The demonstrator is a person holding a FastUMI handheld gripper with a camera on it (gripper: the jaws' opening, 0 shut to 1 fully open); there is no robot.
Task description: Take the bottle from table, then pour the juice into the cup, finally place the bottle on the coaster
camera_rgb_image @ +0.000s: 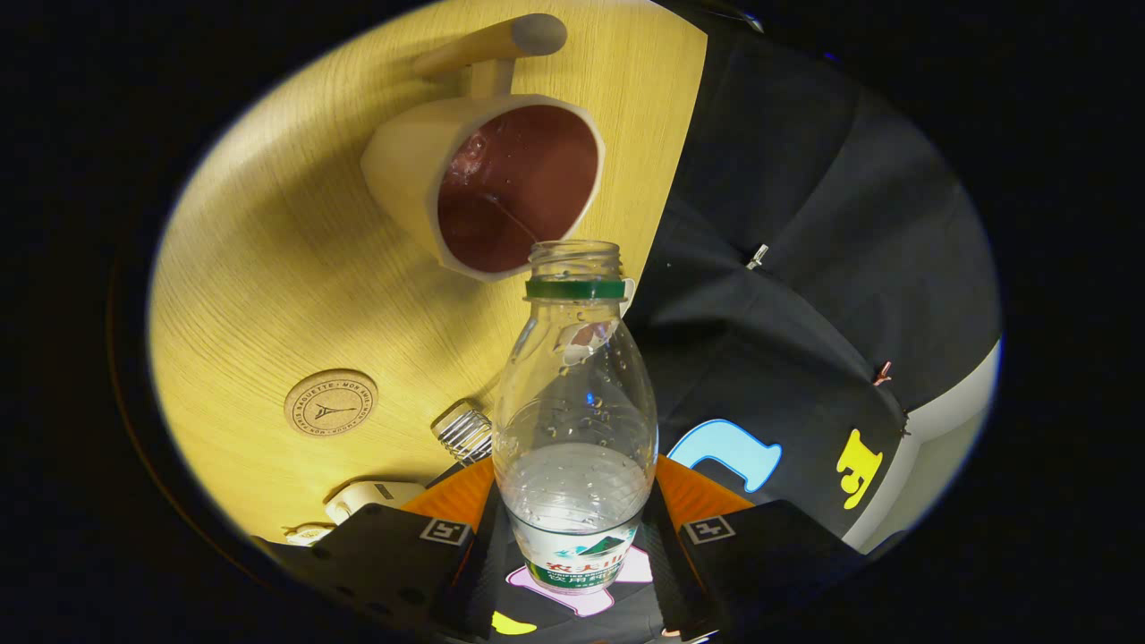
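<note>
Gripping the bottle [574, 420] low on its body, the tongs [572, 546] are closed on it, one finger [465, 528] pressed to the side at about nine o'clock of the label and the other against the side at three o'clock. The bottle has no cap, a green ring sits below its open mouth, and clear liquid fills only its lower part, with droplets clinging to the wall above. Its mouth points toward the cup [501, 179], which lies beyond the fingers at roughly eleven o'clock from the bottle neck; the mouth seems just short of the cup's rim, not over it, though the fisheye makes that hard to judge. The cup is pale outside, dark reddish inside, has a handle on its far side, and shows a wet sheen and a few bubbles within, so I judge that some liquid is already in it.

The round coaster [331, 403] lies bare on the wooden worktop [268, 268], at about nine o'clock from the bottle's shoulder and well apart from the cup.

By my reading, the taking is done, and the pouring is either partway or near its end. Setting the bottle on the coaster is not yet done.
</note>
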